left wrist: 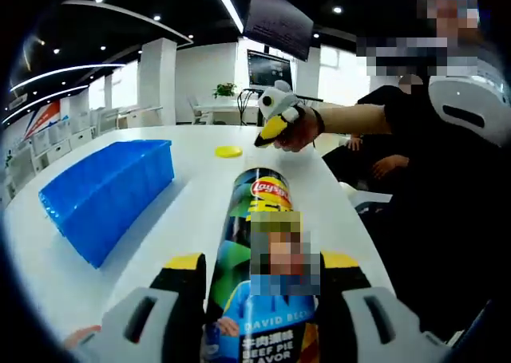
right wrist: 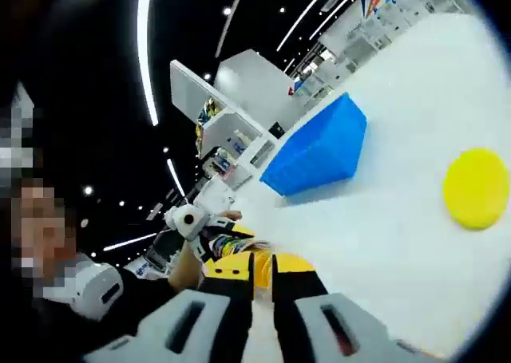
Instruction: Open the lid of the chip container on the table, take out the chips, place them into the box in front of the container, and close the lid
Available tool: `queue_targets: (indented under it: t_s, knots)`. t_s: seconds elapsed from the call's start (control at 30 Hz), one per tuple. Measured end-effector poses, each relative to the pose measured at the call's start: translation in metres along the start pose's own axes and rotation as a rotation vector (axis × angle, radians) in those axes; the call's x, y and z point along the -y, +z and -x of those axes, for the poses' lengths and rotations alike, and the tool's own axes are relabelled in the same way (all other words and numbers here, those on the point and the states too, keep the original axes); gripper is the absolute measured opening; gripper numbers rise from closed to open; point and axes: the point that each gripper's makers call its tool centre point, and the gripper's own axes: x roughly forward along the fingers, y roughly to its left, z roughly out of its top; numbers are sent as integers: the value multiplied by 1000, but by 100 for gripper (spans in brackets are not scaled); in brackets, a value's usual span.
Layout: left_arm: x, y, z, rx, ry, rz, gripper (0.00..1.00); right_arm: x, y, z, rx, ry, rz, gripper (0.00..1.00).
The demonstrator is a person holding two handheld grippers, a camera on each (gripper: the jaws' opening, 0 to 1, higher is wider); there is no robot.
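We have the chip can (left wrist: 259, 259) clamped between the jaws of our left gripper (left wrist: 259, 287), lying lengthwise so its open-looking far end points across the white table (left wrist: 200, 211) toward the far side. The yellow lid (left wrist: 228, 151) sits flat on the table beyond the can, well apart from it, so we judge the lid-off step done and the chips step now in hand. The blue box (left wrist: 108, 191) stands to the left of the can in the left gripper view, near but not touching. Our right gripper (right wrist: 254, 277) shows its jaws pressed nearly together with nothing we can make out between them; in the left gripper view it hovers above the table past the lid, its yellow tips (left wrist: 271, 129) together. Whether any chips are in the can's mouth we cannot tell, since that end is small and blurred. Next we would need to bring the can's mouth over the box and tip it, or reach in with the right gripper, keeping the left grip firm so the can does not roll.
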Motion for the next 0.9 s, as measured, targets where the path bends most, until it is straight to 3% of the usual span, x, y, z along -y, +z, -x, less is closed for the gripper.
queue_targets:
  t_s: [0.13,0.37,0.53,0.67,0.73,0.9]
  knots:
    - [0,0,1,11,1,-10,55,6,-8,-5,-33,-12,18,9]
    - [-1,0,1,7,3,-15,56,13,-11,-12,-31,20,-111,9]
    - [-1,-1,1,6,2,-15,56,7,-21,-17,-61,54,-156,3]
    - [-1,-1,1,7,2,-12,56,8,-18,-15,-61,69,-170,1]
    - [-1,-1,1,7,1,-8,56,7,-21,-16,-66,70,-228,1]
    - [-1,0,-1,12,-1,-1,56,-3,-29,-29,-64,84,-239,1]
